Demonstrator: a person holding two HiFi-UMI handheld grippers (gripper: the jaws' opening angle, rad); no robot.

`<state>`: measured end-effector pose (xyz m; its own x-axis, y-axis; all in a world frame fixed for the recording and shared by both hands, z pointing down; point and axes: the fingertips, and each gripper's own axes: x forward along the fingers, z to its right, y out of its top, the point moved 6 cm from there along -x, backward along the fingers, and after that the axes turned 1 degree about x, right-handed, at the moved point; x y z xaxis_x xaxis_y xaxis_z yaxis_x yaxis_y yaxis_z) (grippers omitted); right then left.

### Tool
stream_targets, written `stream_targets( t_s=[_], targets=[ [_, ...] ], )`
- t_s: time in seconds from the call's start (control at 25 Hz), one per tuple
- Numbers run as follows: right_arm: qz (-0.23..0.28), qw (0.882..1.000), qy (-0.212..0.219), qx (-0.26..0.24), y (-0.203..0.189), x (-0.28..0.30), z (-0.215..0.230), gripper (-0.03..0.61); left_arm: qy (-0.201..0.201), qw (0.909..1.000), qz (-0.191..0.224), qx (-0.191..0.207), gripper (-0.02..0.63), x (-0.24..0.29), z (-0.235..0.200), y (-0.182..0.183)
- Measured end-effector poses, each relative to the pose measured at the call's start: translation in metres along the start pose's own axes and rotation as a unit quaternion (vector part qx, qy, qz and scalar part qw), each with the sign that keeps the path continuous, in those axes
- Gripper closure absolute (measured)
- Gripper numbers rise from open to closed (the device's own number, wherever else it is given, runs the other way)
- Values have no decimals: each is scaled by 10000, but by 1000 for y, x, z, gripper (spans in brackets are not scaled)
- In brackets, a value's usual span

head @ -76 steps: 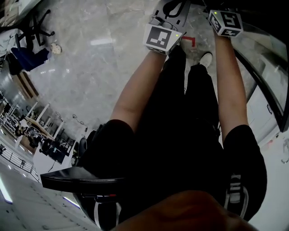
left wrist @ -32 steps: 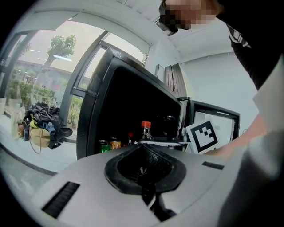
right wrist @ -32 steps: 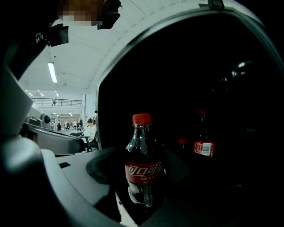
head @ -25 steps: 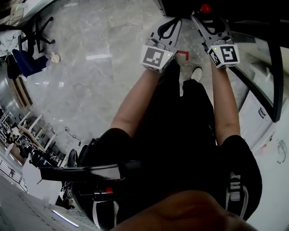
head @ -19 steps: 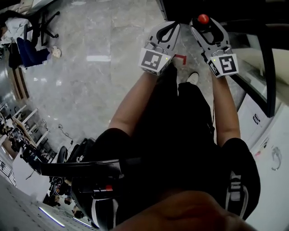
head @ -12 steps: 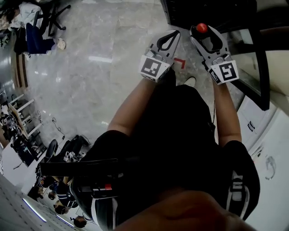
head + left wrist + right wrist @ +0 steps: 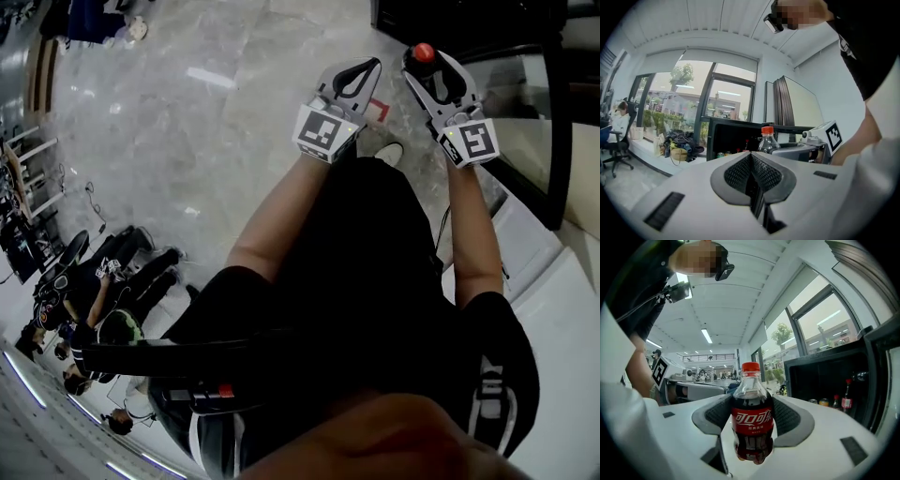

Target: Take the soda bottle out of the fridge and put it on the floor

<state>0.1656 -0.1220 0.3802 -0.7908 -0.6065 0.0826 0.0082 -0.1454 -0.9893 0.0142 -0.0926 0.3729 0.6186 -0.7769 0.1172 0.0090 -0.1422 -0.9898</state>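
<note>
Right gripper view: right tool [image 7: 752,414] clamps the soda bottle [image 7: 751,425] at its label, upright, clear of the fridge [image 7: 825,376], above the floor [image 7: 234,141]. Left tool [image 7: 751,160] is pinched together, empty. Risk: the smooth bottle slips, or topples if released tilted.

The soda bottle [image 7: 752,420] stands upright between the right claw's [image 7: 753,411] jaws, pressed by both pads. Ahead and to the right of that claw is the open fridge [image 7: 825,373], with cans and small bottles [image 7: 833,402] inside it. The left claw [image 7: 751,173], jaws together with nothing between, sits near the right claw's left side. The floor [image 7: 234,141] lies below both claws.
</note>
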Motion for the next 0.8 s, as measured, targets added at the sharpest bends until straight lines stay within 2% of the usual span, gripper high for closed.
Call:
stream_targets(
  t_s=[0.24,0.44,0.52,0.68,0.8],
  targets=[
    [-264,9994,176,134,-64,52,-12,296,377,9988,-291,-141,612,-25,-50,-51],
    [-390,9991,96,108,-121,93,-2,296,789,9957,-340,-346,612,-29,-108,-94],
    [-463,9988,-1,176,-148,108,1,296,913,9938,-498,-396,612,-33,-131,-118],
    [-598,9977,-87,322,-194,130,1,296,690,9951,-600,-379,612,-41,-157,-171],
    [-720,9970,46,289,-229,149,9,296,598,9946,-722,-440,612,-39,-171,-207]
  ],
)
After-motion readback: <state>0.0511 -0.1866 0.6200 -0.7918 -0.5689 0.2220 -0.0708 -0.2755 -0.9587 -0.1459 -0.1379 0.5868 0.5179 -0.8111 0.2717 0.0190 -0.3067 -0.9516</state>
